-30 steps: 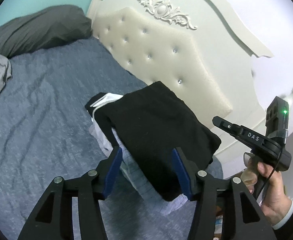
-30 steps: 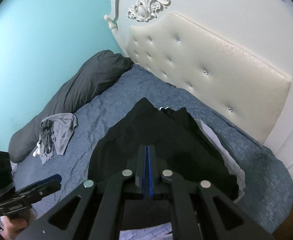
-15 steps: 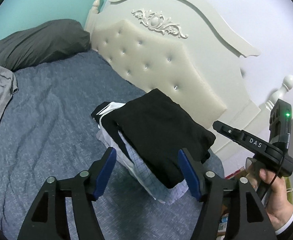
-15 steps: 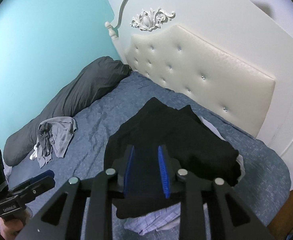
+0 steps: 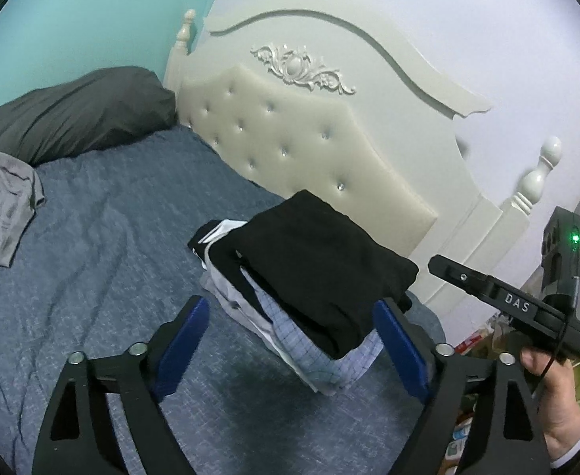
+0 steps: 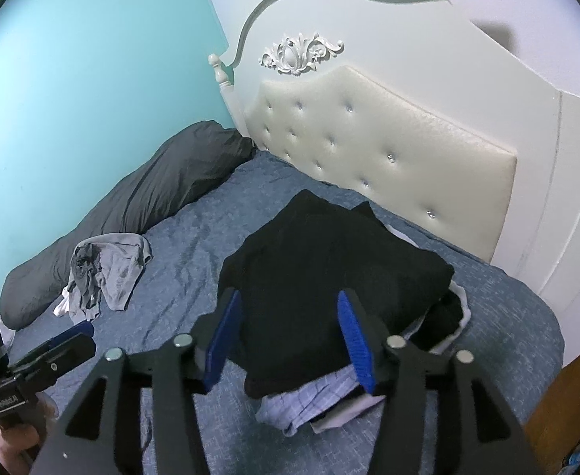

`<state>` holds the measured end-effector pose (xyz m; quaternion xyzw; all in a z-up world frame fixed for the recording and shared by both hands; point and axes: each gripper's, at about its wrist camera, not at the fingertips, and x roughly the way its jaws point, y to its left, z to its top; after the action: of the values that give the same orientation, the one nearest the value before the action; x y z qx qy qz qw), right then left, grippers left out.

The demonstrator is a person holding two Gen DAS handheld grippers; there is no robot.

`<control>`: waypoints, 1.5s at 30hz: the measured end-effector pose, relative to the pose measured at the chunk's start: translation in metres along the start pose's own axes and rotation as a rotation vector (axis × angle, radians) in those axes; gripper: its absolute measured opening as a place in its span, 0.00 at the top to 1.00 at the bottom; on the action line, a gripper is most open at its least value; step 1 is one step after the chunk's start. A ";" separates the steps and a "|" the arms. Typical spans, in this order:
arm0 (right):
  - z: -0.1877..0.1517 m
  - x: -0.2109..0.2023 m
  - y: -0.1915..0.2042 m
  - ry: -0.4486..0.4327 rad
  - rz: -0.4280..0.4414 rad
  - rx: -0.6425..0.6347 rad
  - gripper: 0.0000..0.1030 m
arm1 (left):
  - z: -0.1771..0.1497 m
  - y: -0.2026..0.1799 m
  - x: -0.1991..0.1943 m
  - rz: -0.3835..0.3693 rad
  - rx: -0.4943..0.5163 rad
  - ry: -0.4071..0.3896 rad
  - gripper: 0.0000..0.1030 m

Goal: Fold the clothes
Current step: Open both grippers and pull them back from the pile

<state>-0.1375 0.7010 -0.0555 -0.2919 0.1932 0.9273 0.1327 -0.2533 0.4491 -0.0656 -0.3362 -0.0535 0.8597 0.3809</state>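
A folded black garment (image 5: 321, 265) (image 6: 329, 285) tops a small stack on the blue bed, over a light checked shirt (image 5: 321, 360) (image 6: 310, 399) and other black and white pieces. My left gripper (image 5: 294, 340) hangs open above the stack's near edge, holding nothing. My right gripper (image 6: 290, 332) is open too, its blue pads either side of the black garment's near edge and lifted off it. In the left wrist view the right gripper (image 5: 500, 304) shows from the side, held by a hand (image 5: 555, 396). A crumpled grey garment (image 5: 4, 206) (image 6: 107, 273) lies apart on the bed.
The blue bedsheet (image 5: 92, 269) spreads left of the stack. A dark grey pillow (image 5: 72, 114) (image 6: 143, 206) lies along the turquoise wall. The cream tufted headboard (image 5: 310, 150) (image 6: 377, 150) stands just behind the stack. The bed's corner and a wooden floor (image 6: 567, 392) are at right.
My right gripper opened, letting go of the black garment, which now rests on the stack. Both grippers pulled back and up from the stack.
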 end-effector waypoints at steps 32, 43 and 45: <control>-0.049 -0.113 0.045 -0.132 -0.029 -0.080 0.08 | -0.048 -0.035 -0.107 0.068 0.070 -0.109 0.00; -0.056 -0.142 0.052 -0.151 -0.014 -0.086 0.07 | -0.058 -0.046 -0.133 0.085 0.094 -0.135 0.00; -0.057 -0.146 0.053 -0.152 -0.009 -0.085 0.07 | -0.060 -0.048 -0.137 0.088 0.098 -0.142 0.00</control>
<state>-0.0124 0.6093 0.0026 -0.2271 0.1418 0.9534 0.1389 -0.1199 0.3786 -0.0207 -0.2573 -0.0233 0.8988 0.3541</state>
